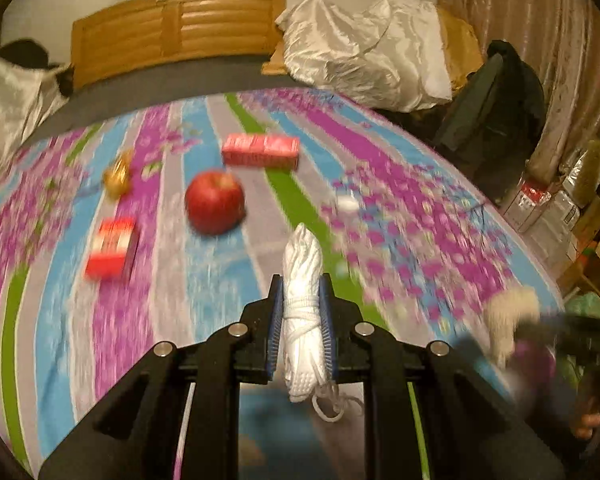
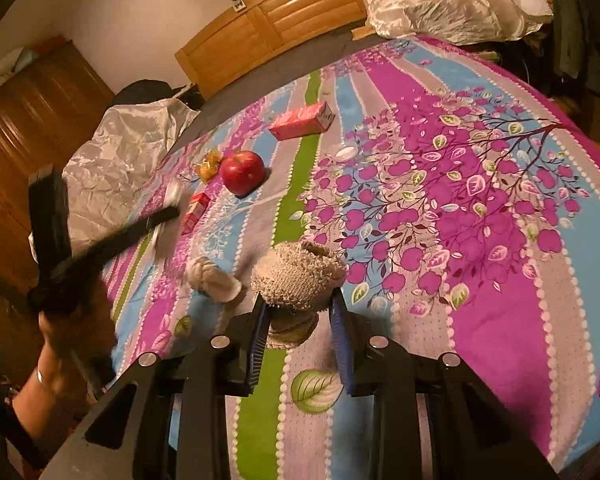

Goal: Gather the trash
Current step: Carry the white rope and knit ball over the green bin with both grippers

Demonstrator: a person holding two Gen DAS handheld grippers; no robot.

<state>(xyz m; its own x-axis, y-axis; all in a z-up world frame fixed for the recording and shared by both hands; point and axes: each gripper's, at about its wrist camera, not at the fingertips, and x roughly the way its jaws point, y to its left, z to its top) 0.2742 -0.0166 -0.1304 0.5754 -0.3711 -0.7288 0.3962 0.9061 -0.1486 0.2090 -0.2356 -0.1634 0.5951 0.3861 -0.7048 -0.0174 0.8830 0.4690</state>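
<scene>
Both hands are loaded, so the step in hand looks like carrying picked-up items off toward wherever the trash goes; no bin or bag for it shows in either view.

The left hand-held gripper [image 1: 302, 300] is clamped on a white rope bundle [image 1: 302, 312], which stands upright between the blue pads and pokes out past the fingertips, a loose loop hanging below. The right hand-held gripper [image 2: 300, 312] is closed on a beige knitted sock [image 2: 298, 276], bunched up and bulging above its fingertips.

The other things lie on the bed [image 2: 500, 320], on the striped floral bedspread. Ahead of the left hand-held gripper and slightly to its left sits a red apple [image 1: 215, 202], with a long pink box [image 1: 261, 151] beyond it, a small red box [image 1: 112, 246] further left, and a gold wrapper [image 1: 118, 178] behind that. A small white lid [image 1: 347, 202] lies ahead to the right. Just left of the right hand-held gripper's tips rests a second rolled sock [image 2: 214, 276].

The next move, as I judge it, calls for finding the receptacle and opening each grip over it, then returning for the wrapper, boxes and lid. The apple may not be trash at all.
</scene>
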